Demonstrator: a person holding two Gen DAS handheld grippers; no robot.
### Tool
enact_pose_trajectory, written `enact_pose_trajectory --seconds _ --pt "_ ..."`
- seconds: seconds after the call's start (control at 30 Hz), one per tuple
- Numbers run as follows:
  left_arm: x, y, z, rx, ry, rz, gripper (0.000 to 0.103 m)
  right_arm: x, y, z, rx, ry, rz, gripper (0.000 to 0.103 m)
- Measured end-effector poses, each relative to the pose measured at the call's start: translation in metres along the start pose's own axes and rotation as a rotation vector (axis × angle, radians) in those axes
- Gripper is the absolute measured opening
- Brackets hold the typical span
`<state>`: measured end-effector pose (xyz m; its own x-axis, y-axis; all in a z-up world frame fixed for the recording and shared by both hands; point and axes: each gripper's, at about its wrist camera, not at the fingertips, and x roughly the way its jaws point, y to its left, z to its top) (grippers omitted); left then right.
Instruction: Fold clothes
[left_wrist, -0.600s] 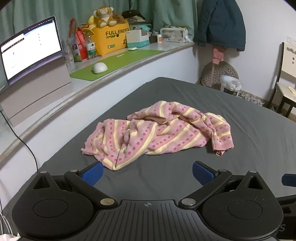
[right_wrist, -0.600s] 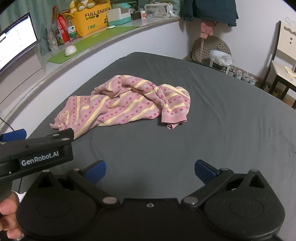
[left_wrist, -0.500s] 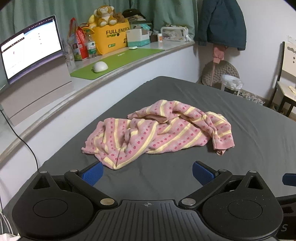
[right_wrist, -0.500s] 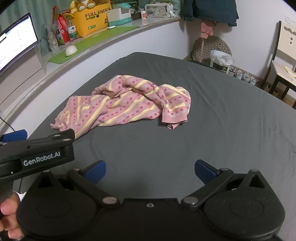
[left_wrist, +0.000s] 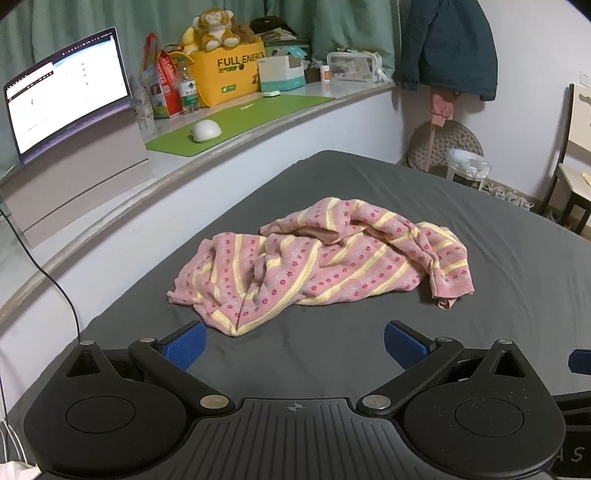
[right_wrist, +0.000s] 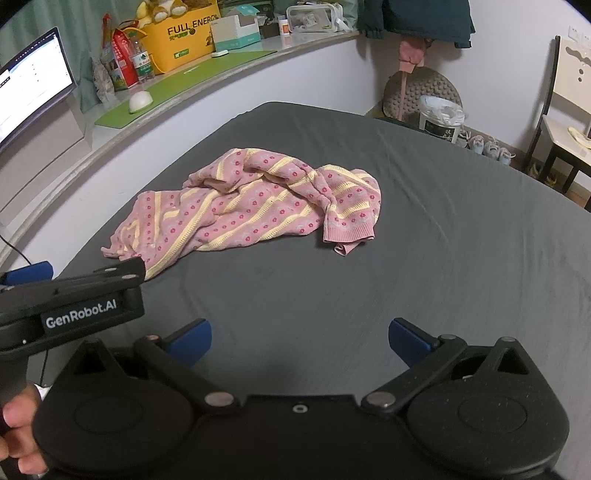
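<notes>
So the pink sweater (left_wrist: 317, 258) with yellow stripes and little red dots is lying crumpled on the dark grey bed (left_wrist: 498, 295), kind of toward the side near the curved windowsill (left_wrist: 258, 122). One cuff (right_wrist: 349, 234) is sticking out on its right side. Both tools are hovering over the near part of the bed, well short of the fabric. The left tool (left_wrist: 293, 341) is sitting wide open, blue pads (left_wrist: 183, 345) spread and gripping nothing. The right tool (right_wrist: 299, 339) is wide open and empty too. In the right view, a hand (right_wrist: 16, 435) is holding the left tool's handle.
</notes>
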<state>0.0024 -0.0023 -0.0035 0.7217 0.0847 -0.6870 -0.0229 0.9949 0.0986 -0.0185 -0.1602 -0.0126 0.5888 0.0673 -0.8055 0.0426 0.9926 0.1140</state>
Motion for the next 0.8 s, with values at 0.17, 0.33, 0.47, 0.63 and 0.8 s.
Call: enact_pose_trajectory --seconds 0.17,0.33,0.47,0.63,0.8 --pt "0.0000 -0.0018 0.0004 -0.003 0.002 0.006 0.103 0.0015 -0.0011 0.0002 0.003 0.007 0.003 0.103" --pt "-0.0005 -0.0006 0.0002 -0.009 0.001 0.009 0.103 0.0029 -0.0026 0.0002 0.009 0.014 0.007 0.103" --pt "-0.0003 -0.0007 0.0008 -0.011 0.001 0.011 0.103 0.0036 -0.0029 0.0002 0.012 0.018 0.008 0.103" --pt "0.0009 -0.0003 0.0006 -0.014 0.003 0.013 0.103 0.0048 -0.0035 -0.0005 0.014 0.022 0.010 0.103" --pt "0.0021 -0.0006 0.0015 -0.019 0.005 0.015 0.103 0.0057 -0.0044 -0.0012 0.014 0.025 0.009 0.103"
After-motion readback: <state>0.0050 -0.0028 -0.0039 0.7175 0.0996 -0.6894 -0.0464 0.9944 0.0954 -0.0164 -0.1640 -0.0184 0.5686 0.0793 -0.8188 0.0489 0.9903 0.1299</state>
